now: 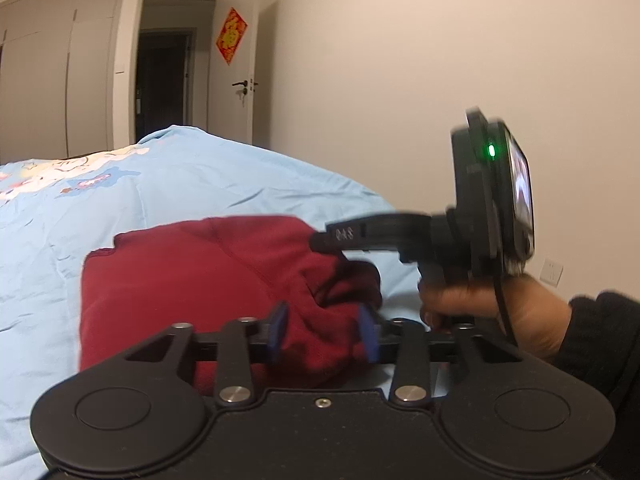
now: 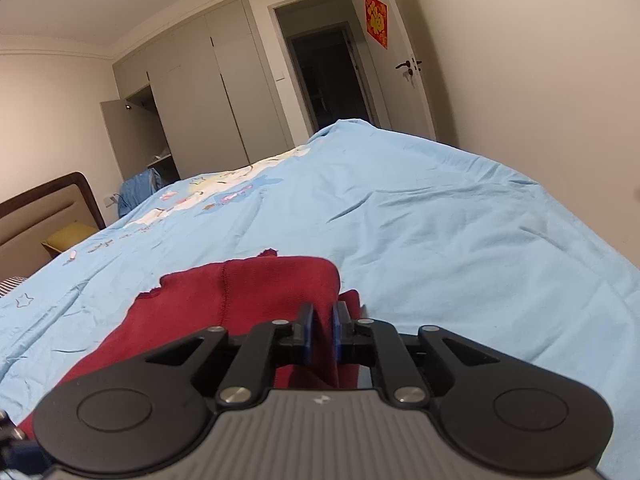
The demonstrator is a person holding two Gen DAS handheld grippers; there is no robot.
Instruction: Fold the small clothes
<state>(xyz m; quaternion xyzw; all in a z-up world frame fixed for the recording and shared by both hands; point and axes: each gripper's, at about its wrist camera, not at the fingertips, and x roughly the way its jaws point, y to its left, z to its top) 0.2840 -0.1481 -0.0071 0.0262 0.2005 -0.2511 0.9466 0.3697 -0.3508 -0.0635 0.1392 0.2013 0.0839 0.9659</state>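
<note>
My left tool [image 1: 325,334] sits low over the dark red garment [image 1: 208,292], its blue pads [image 1: 278,332] spread apart with red cloth showing between them, so released, nothing pinched. The garment lies on the light blue bedspread [image 1: 200,184], part folded, its flat half on the left and a bunched heap toward the right. Over on the right wrist camera, my right tool [image 2: 322,334] is clenched on the garment [image 2: 240,296]: the two blue pads [image 2: 307,332] stand close together with a ridge of red fabric caught between them. From the left view I can see that same right tool [image 1: 320,242] side-on, tip down at the bunched edge of the cloth (it is blurred), with my right hand [image 1: 492,312] wrapped around its grip and a black sleeve [image 1: 600,340] behind. A green light [image 1: 491,150] glows on its housing. Beyond the bed, an open doorway [image 2: 324,80] and pale wardrobe doors [image 2: 200,92].
</note>
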